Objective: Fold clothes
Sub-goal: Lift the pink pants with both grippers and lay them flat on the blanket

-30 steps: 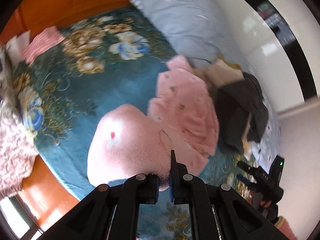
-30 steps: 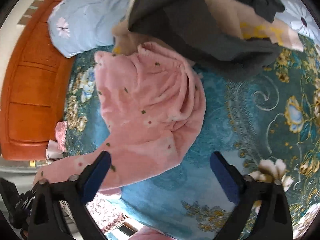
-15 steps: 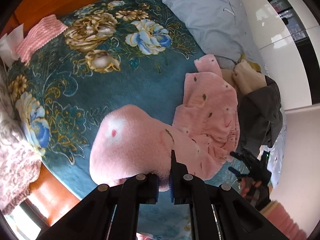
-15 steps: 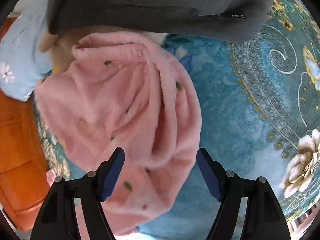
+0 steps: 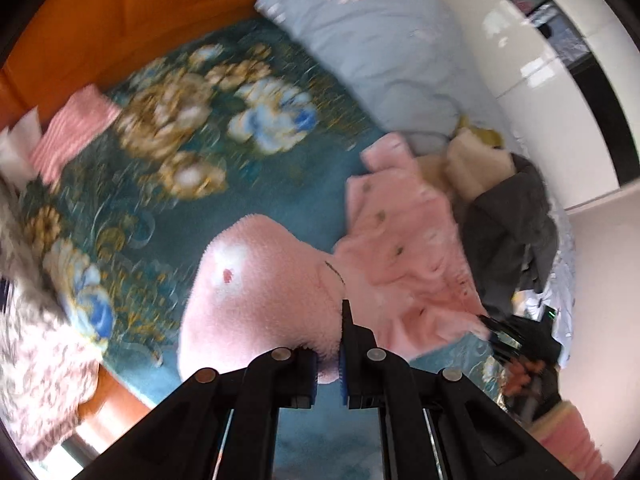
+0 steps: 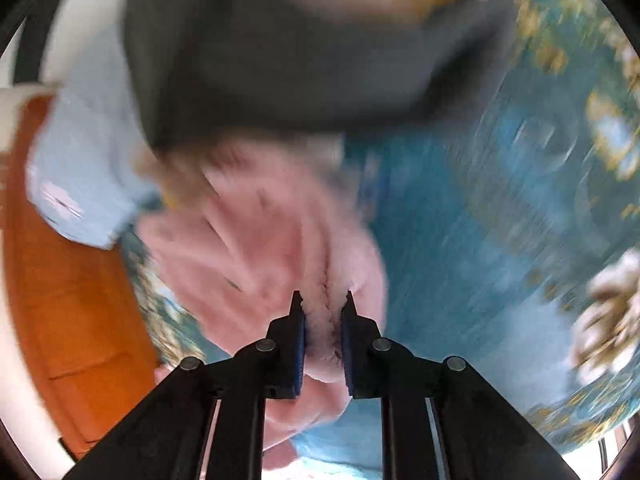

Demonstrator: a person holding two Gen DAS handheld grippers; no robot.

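The fluffy pink fleece garment with small dark specks (image 5: 404, 256) lies on the bed, on the teal bedspread with gold and blue flowers (image 5: 168, 168), bunched rather than spread flat. One part of it is drawn out toward the left wrist camera as a rounded pink lobe bearing a white patch with a red dot; the rest stays crumpled nearer the headboard end, just beside the pale blue pillow with a daisy print (image 5: 372, 48) and touching the heap of dark grey and cream clothes (image 5: 508, 220). Left claw (image 5: 329, 364): jaws nearly closed, pinching the near edge of the pink lobe. Right claw (image 6: 323, 344): jaws narrow, a ridge of pink pile squeezed between the pads, so it grips a fold of the same garment. In the left view the right claw (image 5: 500, 334) appears at the garment's far end, by the grey heap. Judgement: the garment's long axis runs between the two claws, left end toward the bed's side edge with the orange wooden frame (image 5: 112, 392), right end toward the clothes heap. The coming move turns on that line; pulling the two grips apart along it should stretch the fleece flat before a fold. Risk: the right grip sits close to the grey heap (image 6: 304, 64) and could drag it along. Both views are motion-blurred; exact edges of the fleece cannot be told.
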